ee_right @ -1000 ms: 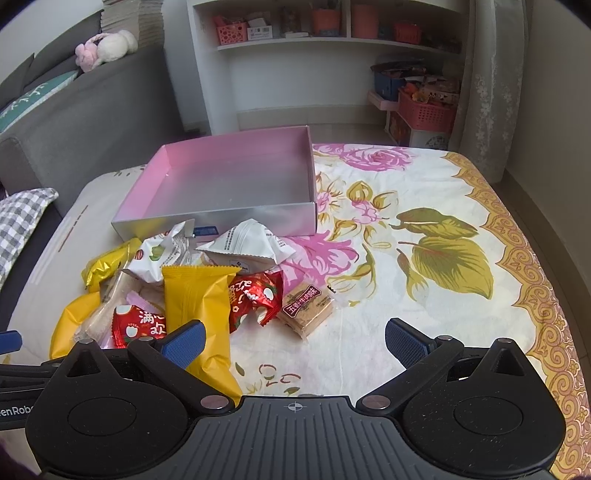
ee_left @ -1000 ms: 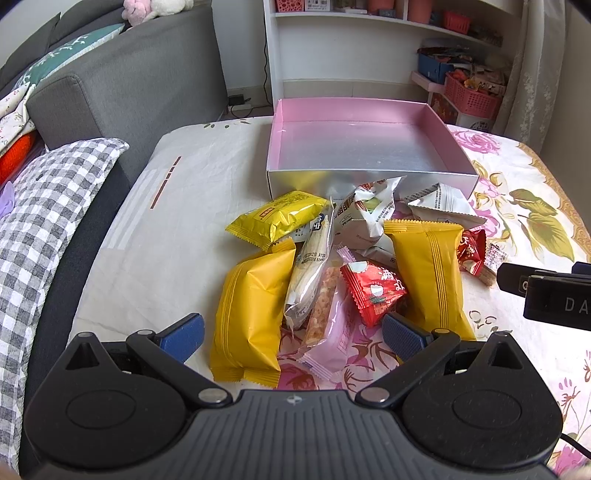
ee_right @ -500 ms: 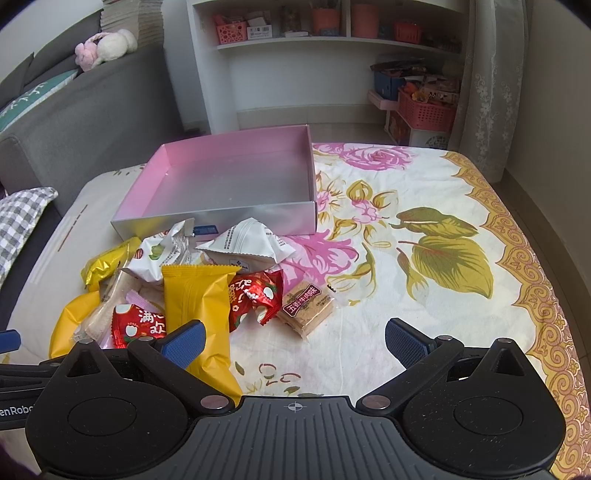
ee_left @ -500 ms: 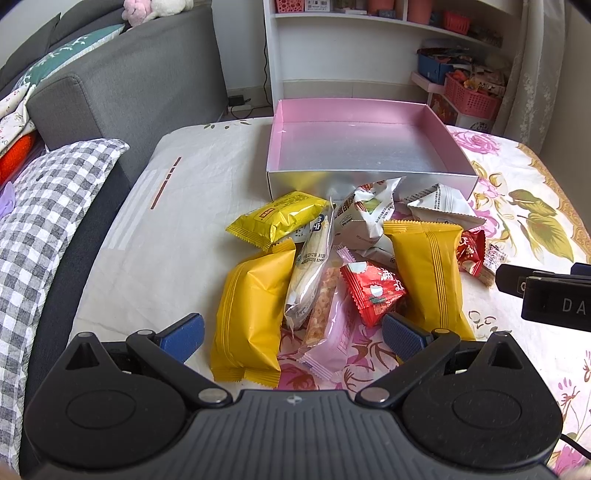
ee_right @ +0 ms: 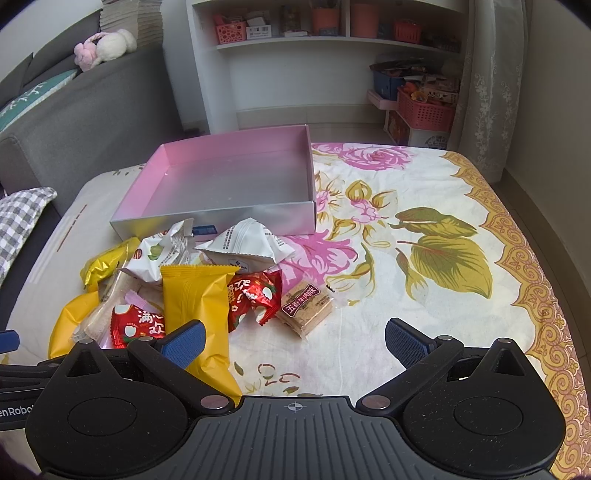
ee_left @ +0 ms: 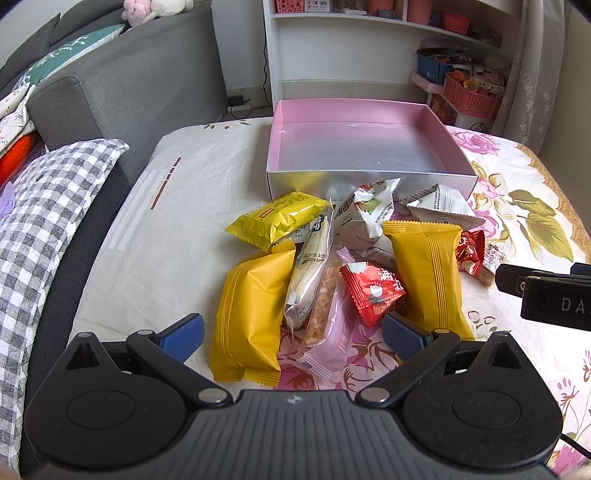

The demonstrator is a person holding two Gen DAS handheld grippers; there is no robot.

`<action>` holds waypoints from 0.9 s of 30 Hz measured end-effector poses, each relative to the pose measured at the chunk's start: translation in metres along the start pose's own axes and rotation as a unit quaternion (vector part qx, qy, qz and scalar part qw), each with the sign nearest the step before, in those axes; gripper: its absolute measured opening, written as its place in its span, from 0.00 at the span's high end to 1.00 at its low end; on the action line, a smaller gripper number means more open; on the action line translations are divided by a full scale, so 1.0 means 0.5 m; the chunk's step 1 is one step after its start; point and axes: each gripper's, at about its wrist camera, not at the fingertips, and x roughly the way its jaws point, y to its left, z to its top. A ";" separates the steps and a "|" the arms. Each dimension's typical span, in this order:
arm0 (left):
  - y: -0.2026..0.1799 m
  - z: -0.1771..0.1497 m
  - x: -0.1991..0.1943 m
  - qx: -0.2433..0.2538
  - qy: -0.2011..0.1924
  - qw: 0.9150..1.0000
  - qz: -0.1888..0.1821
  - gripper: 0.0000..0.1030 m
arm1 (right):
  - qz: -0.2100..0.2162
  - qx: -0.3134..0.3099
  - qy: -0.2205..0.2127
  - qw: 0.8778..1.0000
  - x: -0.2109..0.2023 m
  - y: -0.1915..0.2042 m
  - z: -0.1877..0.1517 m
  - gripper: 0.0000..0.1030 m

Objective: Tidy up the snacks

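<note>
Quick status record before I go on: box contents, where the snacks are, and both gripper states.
box: pink box, nothing inside
snacks: loose pile on the bedsheet, in front of the box
nearest left gripper: yellow packet
near right gripper: second yellow packet, red packet, brown biscuit pack
left gripper: open, holding nothing
right gripper: open, holding nothing
sorted so far: none

My right tool (ee_left: 546, 295) is cut off by the left view's right edge. A blue-labelled packet (ee_right: 204, 230) lies mostly hidden against the pink box (ee_right: 221, 221), behind white packets (ee_right: 243, 247). Shelf items (ee_right: 258, 26) behind the box are too small to identify.
</note>
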 end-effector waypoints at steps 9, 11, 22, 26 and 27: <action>0.000 0.000 0.000 0.000 -0.001 1.000 0.001 0.00 | -0.001 0.002 0.001 1.000 0.001 0.001 0.002 0.00; 0.000 0.002 0.000 0.000 0.001 1.000 0.002 0.00 | -0.001 0.002 0.001 1.000 0.002 0.000 0.001 0.00; 0.002 0.007 0.005 -0.002 0.004 1.000 0.003 0.00 | 0.000 -0.002 0.006 1.000 0.007 0.005 -0.002 0.00; 0.002 0.007 0.007 -0.001 0.003 1.000 0.005 0.00 | -0.001 -0.003 0.005 1.000 0.005 0.006 -0.002 0.00; 0.002 0.007 0.008 -0.001 0.003 1.000 0.006 0.00 | -0.001 -0.002 0.005 1.000 0.005 0.006 -0.003 0.00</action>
